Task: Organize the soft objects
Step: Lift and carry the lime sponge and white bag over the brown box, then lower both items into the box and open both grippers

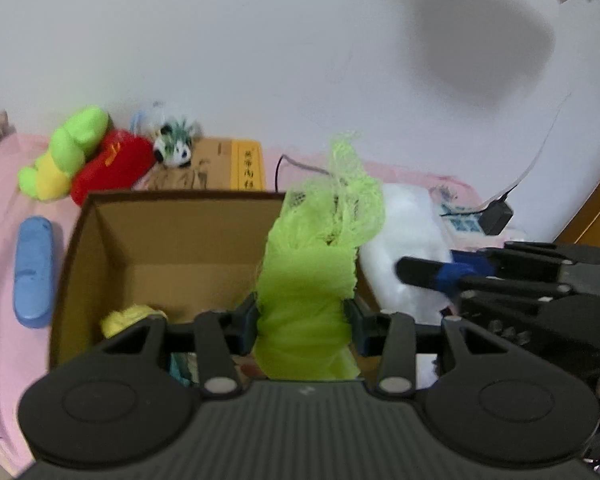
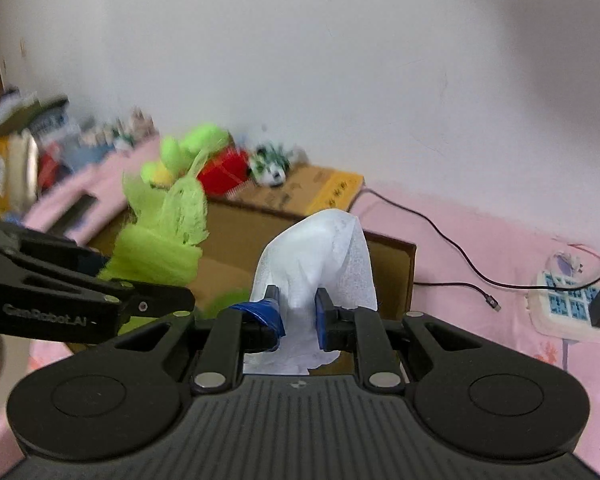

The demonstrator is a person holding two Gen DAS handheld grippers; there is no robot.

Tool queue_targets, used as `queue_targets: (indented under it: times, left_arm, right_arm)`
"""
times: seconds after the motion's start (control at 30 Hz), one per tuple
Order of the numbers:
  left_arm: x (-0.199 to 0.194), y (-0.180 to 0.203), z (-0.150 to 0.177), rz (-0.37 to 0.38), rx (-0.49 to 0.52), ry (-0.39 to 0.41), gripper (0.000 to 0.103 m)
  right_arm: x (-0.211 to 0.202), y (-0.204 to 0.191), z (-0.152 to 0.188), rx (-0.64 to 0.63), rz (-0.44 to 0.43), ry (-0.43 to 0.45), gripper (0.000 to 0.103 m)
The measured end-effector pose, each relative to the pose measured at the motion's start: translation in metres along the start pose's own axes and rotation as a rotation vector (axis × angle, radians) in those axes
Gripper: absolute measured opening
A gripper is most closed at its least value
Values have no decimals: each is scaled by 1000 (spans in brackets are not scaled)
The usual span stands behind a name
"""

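While both loads are carried, the cardboard box point(image 1: 172, 248) is taken as landmark. One lime-green mesh cloth point(image 1: 312, 272) is clamped in the left claw point(image 1: 302, 320), held upright above the box's right wall. One white foam sheet point(image 2: 320, 264) is pinched in the right claw point(image 2: 296, 312), upright, just right of the box; the left claw is judged nearer the opening. One yellow soft item point(image 1: 132, 318) is seen inside. Beyond the box: one green-yellow plush point(image 1: 66, 156), one red cushion point(image 1: 114, 166), one panda plush point(image 1: 174, 146).

Plain white wall point(image 2: 300, 60) behind, soft shadows on it. Pink floral sheet point(image 2: 480, 248) covers the surface. Wooden furniture edge point(image 1: 596, 208) at right; cluttered shelf point(image 2: 16, 140) at left, blurred.
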State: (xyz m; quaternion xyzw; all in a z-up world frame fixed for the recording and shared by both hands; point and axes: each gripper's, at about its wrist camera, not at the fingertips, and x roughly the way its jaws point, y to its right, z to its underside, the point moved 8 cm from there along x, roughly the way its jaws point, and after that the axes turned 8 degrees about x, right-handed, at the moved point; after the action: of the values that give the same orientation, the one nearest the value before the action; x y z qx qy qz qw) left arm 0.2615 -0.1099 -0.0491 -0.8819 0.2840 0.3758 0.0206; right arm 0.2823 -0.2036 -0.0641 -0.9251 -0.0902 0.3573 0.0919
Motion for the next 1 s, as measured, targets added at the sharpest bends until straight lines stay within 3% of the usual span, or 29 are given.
queue_targets:
  times: [0.07,0.1,0.27,0.43,0.7,1.0]
  left_arm:
    - [13,0,5,10,-15,-31,44]
    - [19,-1,9,14,-22,-47,45]
    - [39,-1,24,5,-36,-92,47]
    - [43,1,31,38,-48,-110,56]
    - [22,-5,22,17,-68,-67,57]
    - [-20,7,13,-105,13,4,60]
  right_arm:
    - [14,2,6,-15,14,-44,0]
    - [21,3,9,-15,17,-70,5]
    - [35,6,20,8,13,-170,6]
    - [32,15,20,85,9,-212,6]
    - [2,28,5,247,-3,-112,8]
    - [-36,21,8,362,-65,-17,9]
